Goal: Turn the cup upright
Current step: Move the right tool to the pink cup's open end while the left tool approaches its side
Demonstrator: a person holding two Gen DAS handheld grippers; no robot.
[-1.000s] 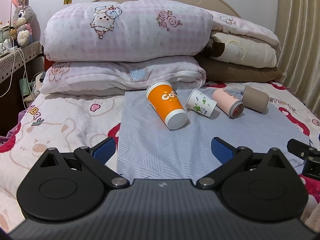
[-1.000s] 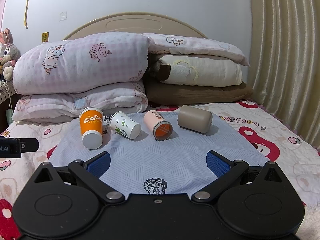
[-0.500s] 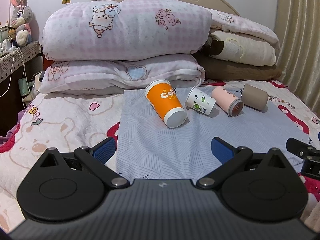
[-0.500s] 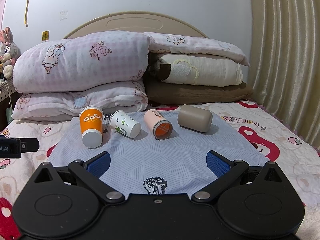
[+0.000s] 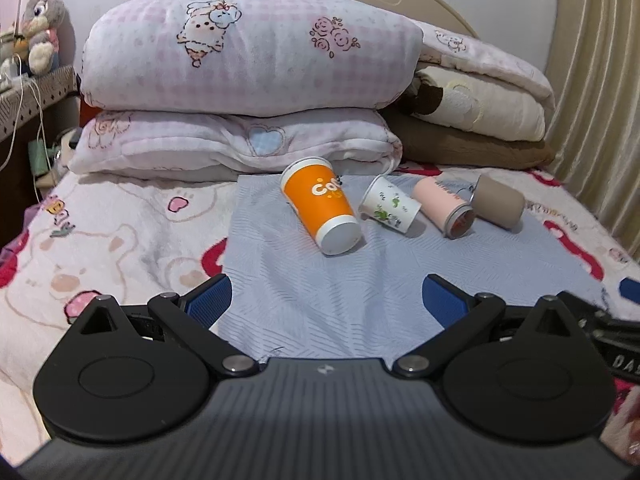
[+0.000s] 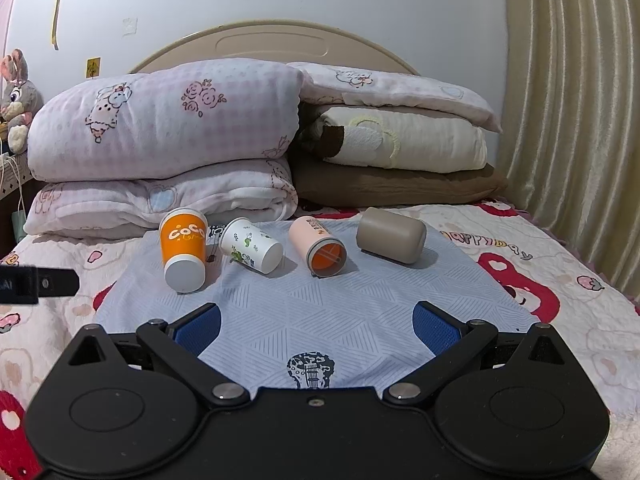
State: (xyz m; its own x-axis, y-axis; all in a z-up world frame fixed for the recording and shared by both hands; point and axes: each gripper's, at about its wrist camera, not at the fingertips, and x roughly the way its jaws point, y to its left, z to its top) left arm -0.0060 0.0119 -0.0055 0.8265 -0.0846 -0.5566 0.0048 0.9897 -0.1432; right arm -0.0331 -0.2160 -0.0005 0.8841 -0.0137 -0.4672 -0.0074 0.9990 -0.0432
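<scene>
Several cups lie on their sides in a row on a pale blue mat (image 5: 332,292) (image 6: 360,300) on the bed. From the left: an orange cup (image 5: 320,210) (image 6: 184,250), a white leaf-print cup (image 5: 390,209) (image 6: 252,250), a pink cup (image 5: 444,208) (image 6: 318,246), a taupe cup (image 5: 500,202) (image 6: 392,234). My left gripper (image 5: 326,300) is open and empty, short of the orange cup. My right gripper (image 6: 316,326) is open and empty, short of the pink cup.
Folded pink quilts (image 5: 248,56) (image 6: 164,120) and cream and brown bedding (image 6: 400,148) are stacked against the headboard just behind the cups. A curtain (image 6: 568,120) hangs on the right. A bedside stand with a plush rabbit (image 5: 40,20) is on the left.
My left gripper has moved a little forward toward the cups and slightly left. My right gripper has edged slightly forward. The cups have not moved.
</scene>
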